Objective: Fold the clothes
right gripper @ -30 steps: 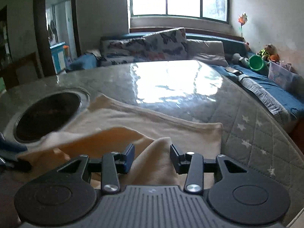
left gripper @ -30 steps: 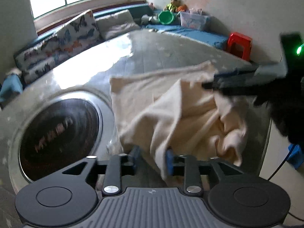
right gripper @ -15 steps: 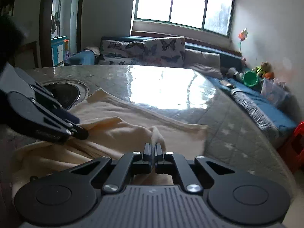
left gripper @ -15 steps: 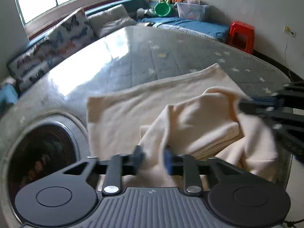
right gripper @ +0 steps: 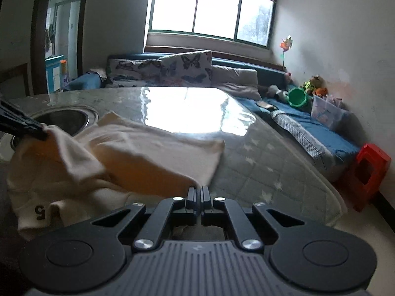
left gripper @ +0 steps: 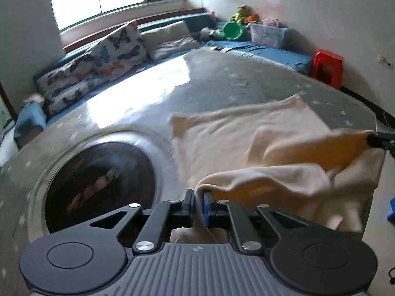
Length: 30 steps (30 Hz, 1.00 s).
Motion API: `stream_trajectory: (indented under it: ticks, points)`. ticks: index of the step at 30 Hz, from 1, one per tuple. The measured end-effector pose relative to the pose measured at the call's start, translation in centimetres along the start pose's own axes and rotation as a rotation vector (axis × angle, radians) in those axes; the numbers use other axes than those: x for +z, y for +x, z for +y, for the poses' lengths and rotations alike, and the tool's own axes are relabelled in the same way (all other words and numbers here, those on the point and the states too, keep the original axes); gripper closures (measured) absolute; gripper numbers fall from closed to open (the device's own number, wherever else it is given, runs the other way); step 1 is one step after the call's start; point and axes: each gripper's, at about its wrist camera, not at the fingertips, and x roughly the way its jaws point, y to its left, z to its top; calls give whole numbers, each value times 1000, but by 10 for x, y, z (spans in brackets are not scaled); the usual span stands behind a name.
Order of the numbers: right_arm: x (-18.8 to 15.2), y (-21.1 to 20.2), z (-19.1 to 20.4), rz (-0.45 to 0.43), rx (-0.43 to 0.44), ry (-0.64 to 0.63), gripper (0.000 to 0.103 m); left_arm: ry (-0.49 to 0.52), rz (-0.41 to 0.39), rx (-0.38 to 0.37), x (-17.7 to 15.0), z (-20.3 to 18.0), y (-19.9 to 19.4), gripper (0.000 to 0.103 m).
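Cream garment (left gripper: pixel 246 133) stretched between left tongs (left gripper: pixel 198 203) and right tongs (right gripper: pixel 198 197), both clenched on edge.

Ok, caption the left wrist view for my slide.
Left gripper shut on an edge of the cream garment, lifting it over the grey table while the right gripper holds the far corner.

cream garment (left gripper: pixel 222 135) | grey star-print table cover (right gripper: pixel 259 162) | red stool (left gripper: pixel 327 65) | butterfly-print cushion (right gripper: pixel 187 67)
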Motion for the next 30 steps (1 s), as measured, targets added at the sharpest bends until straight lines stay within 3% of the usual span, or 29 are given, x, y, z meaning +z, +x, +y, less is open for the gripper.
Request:
stream_trajectory:
  ticks: [5, 7, 9, 10, 15, 18, 19, 20, 24, 27, 30]
  points:
    - [6, -4, 11, 0, 26, -71, 91, 22, 41, 0, -19, 10, -2, 90]
    - [13, -1, 17, -8, 36, -104, 73, 36, 31, 0, -21, 8, -2, 84]
    - [18, 7, 21, -2, 54, -129, 70, 55, 15, 0, -21, 5, -3, 65]
    - [21, 11, 23, 2, 63, -142, 70, 65, 6, -3, -21, 3, -3, 61]
    - [25, 36, 22, 52, 64, -144, 68, 145, -4, -45, -22, -7, 5, 51]
    - [22, 42, 15, 61, 56, -105, 70, 168, 11, -41, -22, -10, 19, 52]
    - [21, 44, 13, 64, 53, -92, 82, 169, 14, -40, -22, -9, 22, 56]
    - [20, 46, 10, 67, 50, -79, 90, 163, 6, -35, -22, -7, 24, 73]
    - [15, 50, -3, 70, 18, -2, 93, 11, 3, -30, -18, 20, 27, 89]
    - [6, 50, -19, 92, -24, 95, 94, -129, 6, 19, -17, 50, 26, 90]
    - [-4, 55, -30, 140, 4, 178, 92, -262, 42, 10, -24, 83, 29, 90]
